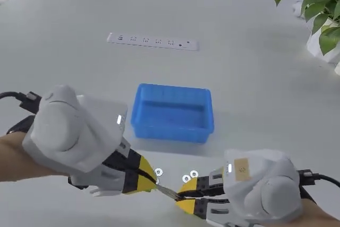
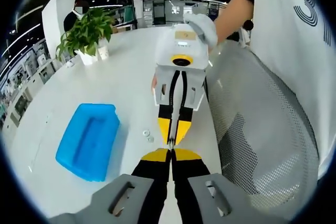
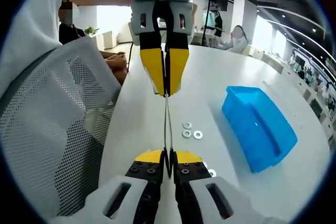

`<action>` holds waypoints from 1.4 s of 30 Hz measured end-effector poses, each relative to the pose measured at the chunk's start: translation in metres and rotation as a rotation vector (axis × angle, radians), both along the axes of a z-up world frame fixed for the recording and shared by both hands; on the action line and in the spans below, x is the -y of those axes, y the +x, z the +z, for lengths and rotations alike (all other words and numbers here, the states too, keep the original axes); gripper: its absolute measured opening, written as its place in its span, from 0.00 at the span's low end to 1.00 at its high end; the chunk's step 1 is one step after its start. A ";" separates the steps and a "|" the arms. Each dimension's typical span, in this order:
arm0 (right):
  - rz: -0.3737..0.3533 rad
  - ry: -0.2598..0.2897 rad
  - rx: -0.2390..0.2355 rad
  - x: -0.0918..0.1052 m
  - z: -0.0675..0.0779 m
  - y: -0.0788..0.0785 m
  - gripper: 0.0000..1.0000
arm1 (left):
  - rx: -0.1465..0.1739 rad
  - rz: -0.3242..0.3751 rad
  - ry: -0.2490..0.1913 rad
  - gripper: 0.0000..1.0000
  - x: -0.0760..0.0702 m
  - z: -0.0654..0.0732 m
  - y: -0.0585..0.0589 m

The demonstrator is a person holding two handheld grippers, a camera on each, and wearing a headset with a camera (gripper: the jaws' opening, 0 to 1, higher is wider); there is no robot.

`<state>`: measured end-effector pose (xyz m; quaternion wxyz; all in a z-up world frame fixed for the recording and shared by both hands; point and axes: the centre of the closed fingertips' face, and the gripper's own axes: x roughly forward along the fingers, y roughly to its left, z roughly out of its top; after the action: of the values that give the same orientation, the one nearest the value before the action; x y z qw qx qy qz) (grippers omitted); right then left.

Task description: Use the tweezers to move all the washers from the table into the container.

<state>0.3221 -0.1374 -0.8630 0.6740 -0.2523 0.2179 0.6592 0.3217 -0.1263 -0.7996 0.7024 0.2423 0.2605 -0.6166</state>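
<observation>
Several washers (image 1: 186, 178) lie flat on the white tabletop (image 1: 255, 78), just short of the blue container (image 1: 172, 111). The container sits at 12 o'clock from them, and a bare strip of surface separates its near wall from the closest washer. In the head view one washer lies off at 9 o'clock from the other two, close to the yellow tips of the left tool (image 1: 151, 180). The pair lies just at 12 o'clock of the right tool (image 1: 183, 198). The two tools face each other tip to tip, and the thin tweezers (image 1: 167, 191) bridge the short gap between them. Each tool's jaws are pressed together on one end of the tweezers, with no gap showing between the yellow pads in either gripper view. Around the container the tabletop is wide and bare at 9 o'clock and 3 o'clock. A white power strip (image 1: 153, 41) lies well beyond the container's far rim at 12 o'clock. A potted plant (image 1: 319, 3) stands at 2 o'clock near the far right edge. In the right gripper view a mesh chair (image 3: 58, 145) stands at 9 o'clock, right against the tabletop's near edge. That edge runs close alongside the tweezers.
</observation>
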 end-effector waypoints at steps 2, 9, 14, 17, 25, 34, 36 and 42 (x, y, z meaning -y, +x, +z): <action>-0.010 0.029 -0.007 0.000 0.003 0.000 0.08 | 0.004 0.015 -0.043 0.05 0.006 0.007 0.001; -0.047 0.085 -0.037 0.005 0.005 0.001 0.08 | 0.011 0.026 -0.100 0.05 0.021 0.013 0.002; -0.054 0.103 -0.041 0.009 0.006 0.002 0.08 | 0.014 0.028 -0.164 0.05 0.036 0.018 0.004; -0.061 0.112 -0.043 0.012 0.006 0.003 0.08 | 0.042 0.026 -0.206 0.05 0.046 0.019 0.005; -0.057 0.123 -0.036 0.014 0.007 0.003 0.08 | 0.041 0.008 -0.252 0.06 0.053 0.019 0.006; -0.042 0.122 -0.028 0.014 0.008 0.001 0.08 | 0.023 -0.018 -0.229 0.06 0.052 0.015 0.003; -0.038 0.122 -0.027 0.014 0.008 0.001 0.08 | 0.026 -0.027 -0.219 0.06 0.052 0.013 0.003; -0.032 0.124 -0.032 0.016 0.008 0.001 0.08 | 0.030 -0.040 -0.214 0.06 0.054 0.010 0.003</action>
<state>0.3227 -0.1529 -0.8554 0.6953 -0.1962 0.1914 0.6644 0.3246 -0.1806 -0.7895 0.7155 0.1803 0.1776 -0.6512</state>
